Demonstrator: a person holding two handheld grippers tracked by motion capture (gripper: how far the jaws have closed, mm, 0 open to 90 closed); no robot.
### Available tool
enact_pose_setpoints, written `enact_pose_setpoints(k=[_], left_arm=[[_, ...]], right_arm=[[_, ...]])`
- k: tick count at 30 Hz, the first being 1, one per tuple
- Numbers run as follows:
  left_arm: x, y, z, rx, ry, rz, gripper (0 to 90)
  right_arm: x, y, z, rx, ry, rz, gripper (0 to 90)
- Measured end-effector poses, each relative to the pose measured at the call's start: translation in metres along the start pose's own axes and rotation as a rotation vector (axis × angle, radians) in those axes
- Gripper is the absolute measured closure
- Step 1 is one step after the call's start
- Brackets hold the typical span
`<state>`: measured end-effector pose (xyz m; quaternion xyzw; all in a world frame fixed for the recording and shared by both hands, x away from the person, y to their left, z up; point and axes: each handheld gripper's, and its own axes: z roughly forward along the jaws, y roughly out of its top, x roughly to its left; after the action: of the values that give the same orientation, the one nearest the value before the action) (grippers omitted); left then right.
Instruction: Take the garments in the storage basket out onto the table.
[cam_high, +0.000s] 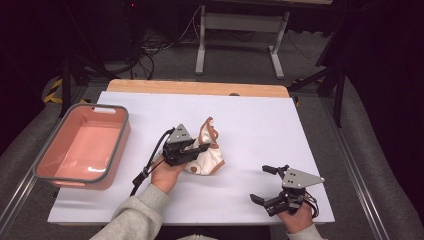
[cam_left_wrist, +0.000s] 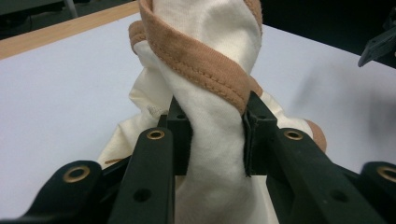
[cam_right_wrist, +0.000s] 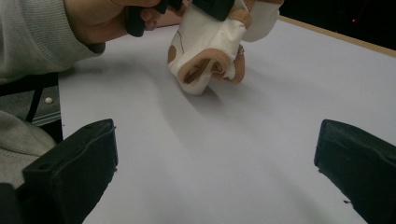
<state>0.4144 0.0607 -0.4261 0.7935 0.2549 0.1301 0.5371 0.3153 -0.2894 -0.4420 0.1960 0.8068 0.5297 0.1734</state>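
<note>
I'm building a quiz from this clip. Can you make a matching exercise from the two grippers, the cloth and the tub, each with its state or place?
Things:
1. left gripper
2. right gripper
3. cream cloth
4. pink tub

States or places:
A. at the table's left edge
B. jaws wide apart, holding nothing
C. bunched, with a brown trim
D. shut on fabric

Pairs: 1-D, 2-B, 3-C, 4-A

Cream garment with tan trim; pink bin
</note>
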Motion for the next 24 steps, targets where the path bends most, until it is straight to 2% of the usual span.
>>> enact_pose_setpoints(k=[4, 8, 12, 17, 21, 24], left_arm=[[0.0001, -0.0011, 0.0025, 0.01, -0.009, -0.007, 68.8], [-0.0007, -0.0015, 0.0042, 0.021, -0.002, 0.007, 65.1], [-0.0004, -0.0016, 0.005, 0.017, -0.005, 0.0, 59.5], [0.0006, -0.002, 0.0055, 0.011, -0.006, -0.013, 44.2], [0.0033, -0.0018, 0.0046, -0.002, -0.03, -0.026, 34.3], [0.0044, -0.0016, 0.0042, -0.009, -0.027, -0.017, 26.8]], right_arm=[[0.0003, 0.0001, 0.0005, 0.0, 0.001, -0.001, 0.4], [0.0001, 0.0, 0.0005, 0.0, 0.002, 0.001, 0.3], [0.0, -0.0001, 0.0006, -0.001, 0.005, 0.003, 0.4], [-0.0002, -0.0003, 0.0007, -0.001, 0.006, 0.004, 0.3], [-0.0002, -0.0003, 0.0009, 0.001, 0.007, 0.006, 0.4], [-0.0002, -0.0003, 0.001, 0.0, 0.007, 0.005, 0.3]])
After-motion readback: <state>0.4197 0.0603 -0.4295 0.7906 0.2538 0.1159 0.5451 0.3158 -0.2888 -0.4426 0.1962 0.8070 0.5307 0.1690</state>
